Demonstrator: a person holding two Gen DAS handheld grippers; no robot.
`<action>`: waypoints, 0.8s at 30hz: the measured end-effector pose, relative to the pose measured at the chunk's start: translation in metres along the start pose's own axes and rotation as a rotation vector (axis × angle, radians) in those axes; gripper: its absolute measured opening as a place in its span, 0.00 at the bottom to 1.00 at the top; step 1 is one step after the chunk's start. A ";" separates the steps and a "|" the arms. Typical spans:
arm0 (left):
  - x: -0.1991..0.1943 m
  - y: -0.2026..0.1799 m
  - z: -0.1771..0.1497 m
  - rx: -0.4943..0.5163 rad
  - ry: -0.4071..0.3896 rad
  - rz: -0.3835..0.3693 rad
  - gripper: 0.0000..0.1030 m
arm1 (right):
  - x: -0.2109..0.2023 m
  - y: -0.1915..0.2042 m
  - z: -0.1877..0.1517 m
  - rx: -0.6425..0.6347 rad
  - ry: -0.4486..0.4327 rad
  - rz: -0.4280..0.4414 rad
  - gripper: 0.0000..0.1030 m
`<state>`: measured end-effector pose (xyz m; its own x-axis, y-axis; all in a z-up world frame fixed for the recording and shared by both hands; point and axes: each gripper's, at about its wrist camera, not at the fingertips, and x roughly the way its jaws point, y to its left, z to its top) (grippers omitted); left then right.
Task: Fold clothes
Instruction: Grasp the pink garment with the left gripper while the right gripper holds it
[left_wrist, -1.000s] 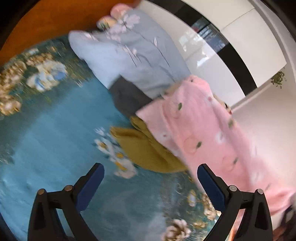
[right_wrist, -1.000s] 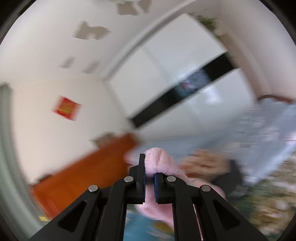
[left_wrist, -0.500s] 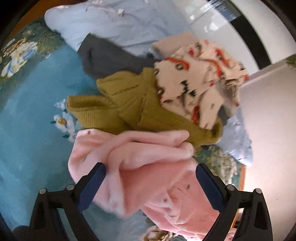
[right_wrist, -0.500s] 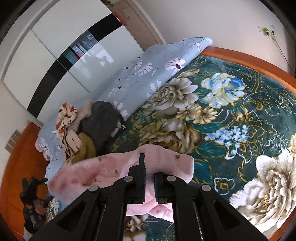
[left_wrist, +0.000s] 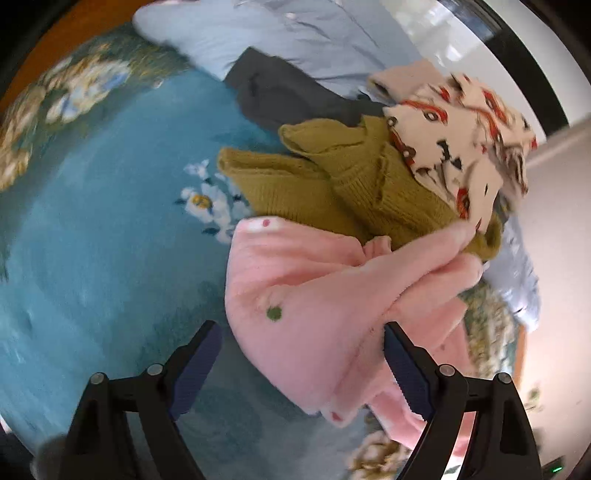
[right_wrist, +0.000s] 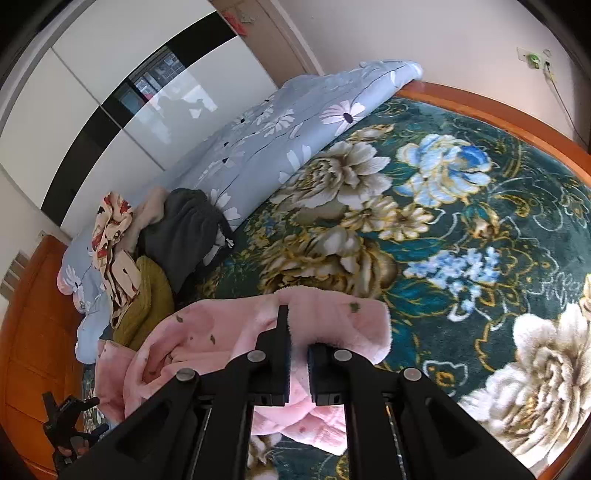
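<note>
A soft pink garment (right_wrist: 229, 332) is laid in a crumpled heap on a dark green blanket (right_wrist: 461, 206) with big flowers on it. One edge of the pink garment is pinched between the two fingers of the right gripper (right_wrist: 297, 354), which are pressed nearly together on the fluffy cloth. The left gripper (left_wrist: 301, 365) is held above the other end of the same garment. Its jaws are spread wide but have just been closing a little, and the pink cloth is seen between them, though it is not squeezed by the pads. Just behind the pink garment, a small pile of clothes is seen: a mustard knit sweater (left_wrist: 332, 184), a cream cloth with red and black marks (left_wrist: 461, 140) on top of it, and a dark grey garment (left_wrist: 280, 92). A pale blue quilt with white flowers (right_wrist: 280, 125) is bunched up behind the pile.
</note>
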<state>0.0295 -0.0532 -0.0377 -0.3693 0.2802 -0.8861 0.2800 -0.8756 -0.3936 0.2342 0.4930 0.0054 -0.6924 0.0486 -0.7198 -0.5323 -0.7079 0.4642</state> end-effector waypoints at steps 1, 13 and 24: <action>0.003 -0.004 0.002 0.018 -0.005 0.009 0.87 | 0.001 0.002 0.000 -0.003 0.001 0.002 0.07; 0.018 -0.029 0.038 0.074 0.021 -0.111 0.79 | -0.001 0.001 -0.005 0.013 0.017 -0.024 0.07; 0.029 -0.014 0.039 -0.015 0.071 -0.220 0.07 | -0.003 0.019 -0.004 -0.019 0.039 -0.036 0.07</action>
<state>-0.0197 -0.0483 -0.0490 -0.3594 0.4913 -0.7934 0.2125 -0.7848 -0.5822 0.2278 0.4772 0.0140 -0.6532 0.0475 -0.7557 -0.5470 -0.7197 0.4276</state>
